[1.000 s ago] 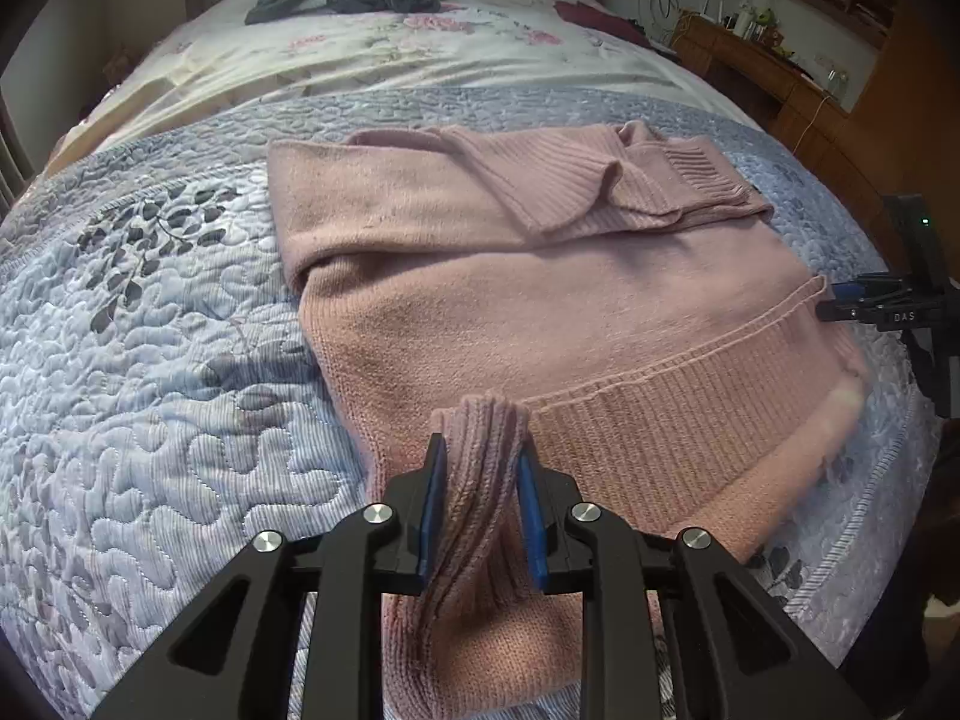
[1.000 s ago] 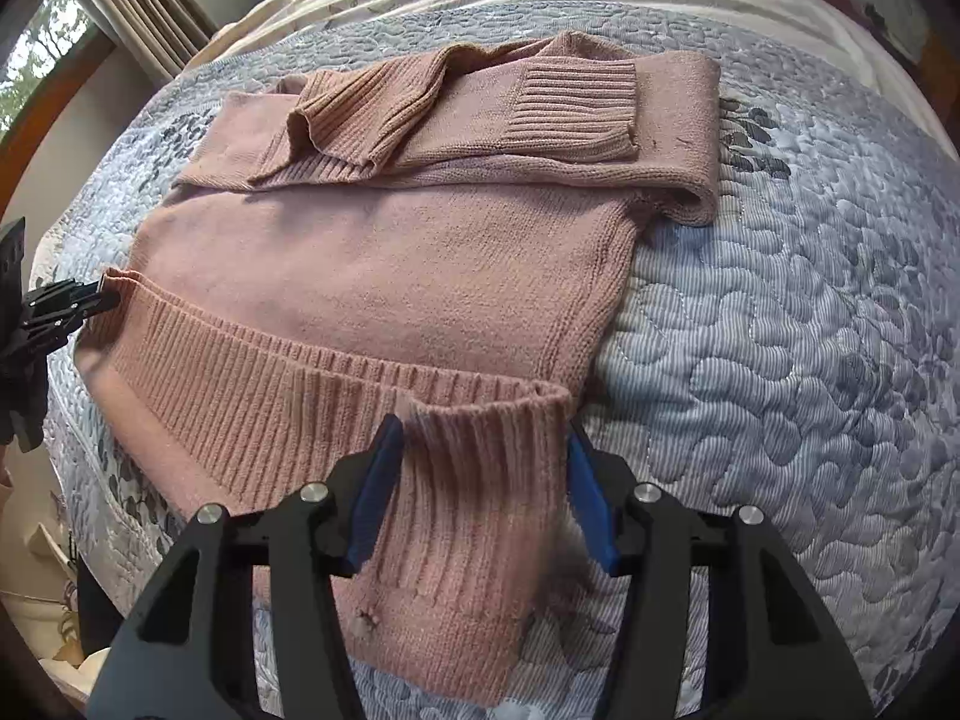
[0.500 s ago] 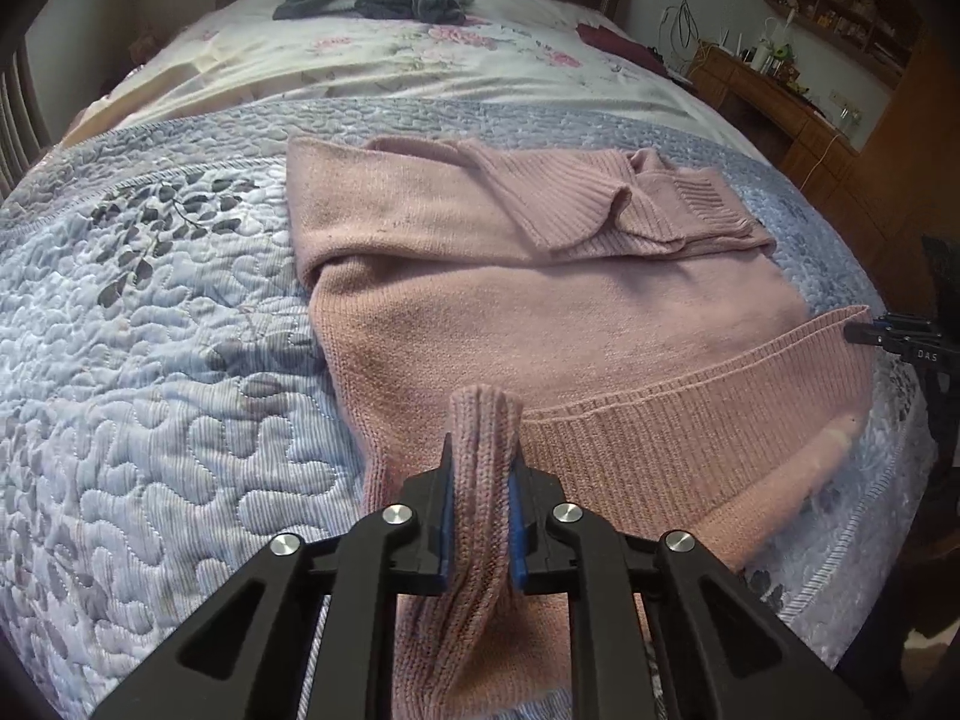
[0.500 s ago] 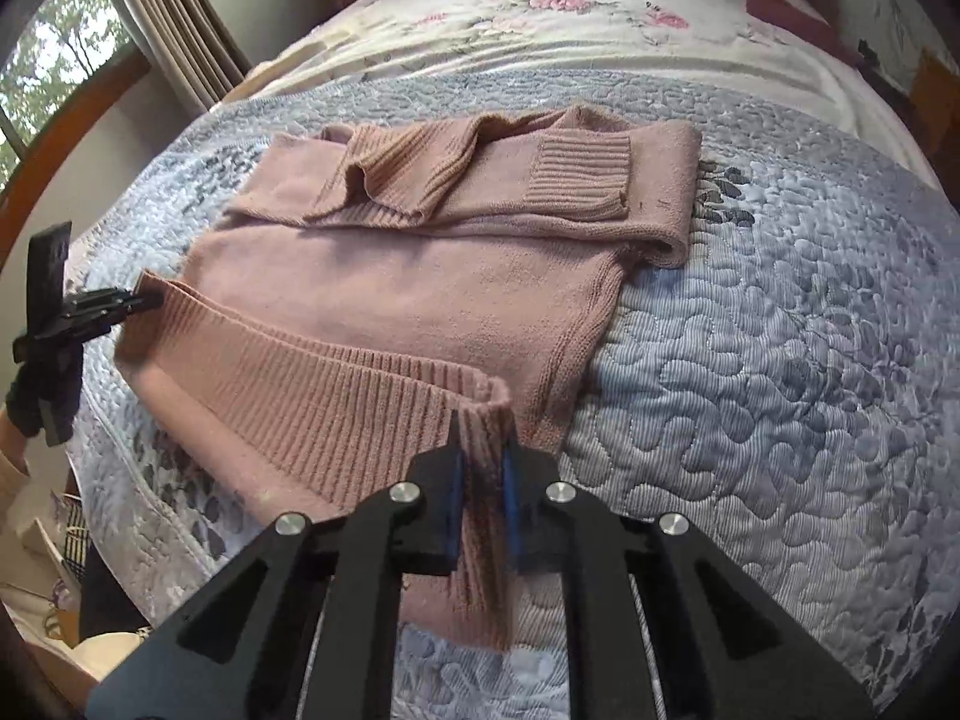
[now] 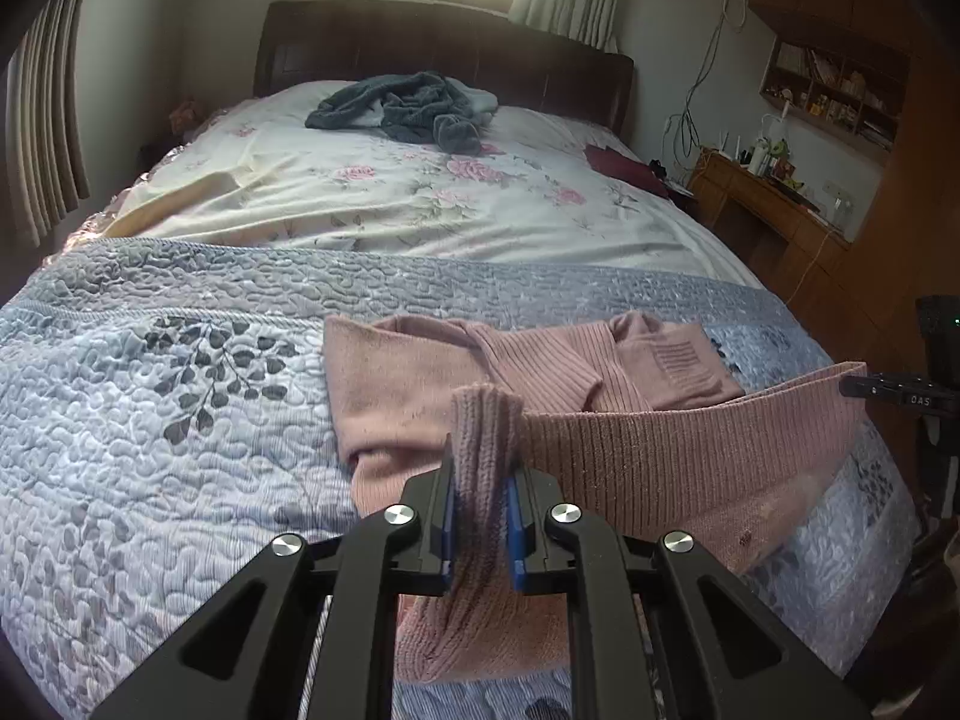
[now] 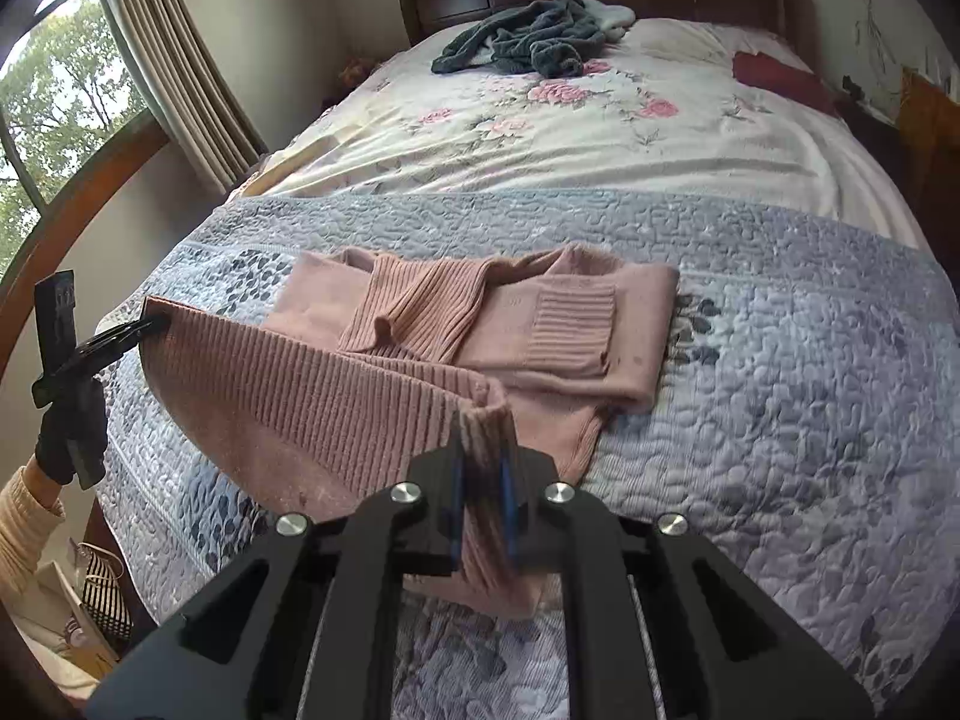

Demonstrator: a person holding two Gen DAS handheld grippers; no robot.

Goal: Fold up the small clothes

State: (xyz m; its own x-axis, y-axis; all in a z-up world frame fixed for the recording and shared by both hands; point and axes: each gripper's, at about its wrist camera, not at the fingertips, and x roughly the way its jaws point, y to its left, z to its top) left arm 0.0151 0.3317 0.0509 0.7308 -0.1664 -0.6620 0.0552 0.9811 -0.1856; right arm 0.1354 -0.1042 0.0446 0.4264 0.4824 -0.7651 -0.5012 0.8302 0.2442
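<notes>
The pink sweater [image 5: 420, 384] lies on the quilt [image 5: 180, 420] near the foot edge of the bed, sleeves folded across its chest. The left claw [image 5: 480, 516] is clamped on one corner of the ribbed hem, the right claw [image 6: 480, 501] on the other, and the hem hangs raised and stretched between them above the quilt.

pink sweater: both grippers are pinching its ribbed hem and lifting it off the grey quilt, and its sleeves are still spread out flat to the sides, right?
Not quite. The sleeves are not spread out: both lie folded across the chest of the pink sweater, as the right wrist view shows. The rest holds: the left gripper and right gripper each pinch the ribbed hem, raised off the grey quilt.
</notes>
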